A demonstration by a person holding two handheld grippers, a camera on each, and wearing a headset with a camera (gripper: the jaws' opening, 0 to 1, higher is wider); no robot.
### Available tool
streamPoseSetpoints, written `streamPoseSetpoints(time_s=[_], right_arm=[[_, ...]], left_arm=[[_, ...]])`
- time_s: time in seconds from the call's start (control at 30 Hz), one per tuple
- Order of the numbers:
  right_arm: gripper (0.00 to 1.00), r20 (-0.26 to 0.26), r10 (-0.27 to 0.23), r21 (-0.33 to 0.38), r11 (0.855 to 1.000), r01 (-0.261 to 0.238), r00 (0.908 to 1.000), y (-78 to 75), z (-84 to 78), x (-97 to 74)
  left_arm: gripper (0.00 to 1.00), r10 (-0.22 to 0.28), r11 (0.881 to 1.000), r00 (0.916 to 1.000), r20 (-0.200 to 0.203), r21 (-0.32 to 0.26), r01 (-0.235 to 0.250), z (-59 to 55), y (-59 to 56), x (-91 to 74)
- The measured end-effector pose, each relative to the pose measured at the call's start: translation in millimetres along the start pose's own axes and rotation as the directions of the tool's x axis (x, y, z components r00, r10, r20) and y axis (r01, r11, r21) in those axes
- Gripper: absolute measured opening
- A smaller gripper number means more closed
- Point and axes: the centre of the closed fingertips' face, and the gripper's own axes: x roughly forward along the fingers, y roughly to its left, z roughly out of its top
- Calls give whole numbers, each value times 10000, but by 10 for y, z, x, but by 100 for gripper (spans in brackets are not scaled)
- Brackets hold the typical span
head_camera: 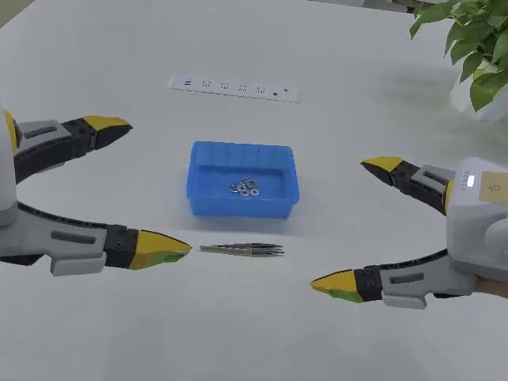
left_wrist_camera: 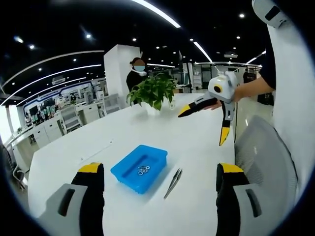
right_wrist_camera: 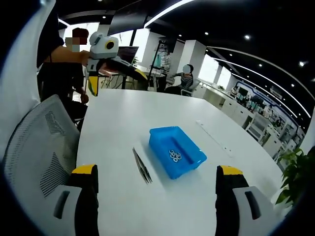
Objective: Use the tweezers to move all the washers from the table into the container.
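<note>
Nearest, above the white counter (head_camera: 119, 341), with jaws spread wide apart and gripping nothing: the yellow-tipped left hand-held gripper (head_camera: 157, 186) at the left and the yellow-tipped right hand-held gripper (head_camera: 340, 224) at the right. Between them, lying flat on the counter and touching neither: slim silver metal tweezers (head_camera: 242, 249). Just behind these, a blue rectangular plastic container (head_camera: 238, 208) with a small cluster of silver metal washers (head_camera: 244, 188) inside; farther back a flat white power strip (head_camera: 234, 87), and at the far right a leafy green potted plant (head_camera: 468, 48).
</note>
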Motion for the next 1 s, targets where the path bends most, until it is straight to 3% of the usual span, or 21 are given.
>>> streamPoseSetpoints(time_s=[0.2,1.0], right_arm=[[100,24,-44,-61,10000,44,10000,9,35,-19],[100,-147,131,39,9999,-130,9998,111,-3,-121]], left_arm=[[100,-144,9997,9992,-372,203,151,-58,-44,5],[100,131,9997,9989,-444,205,-122,-70,-13,-93]])
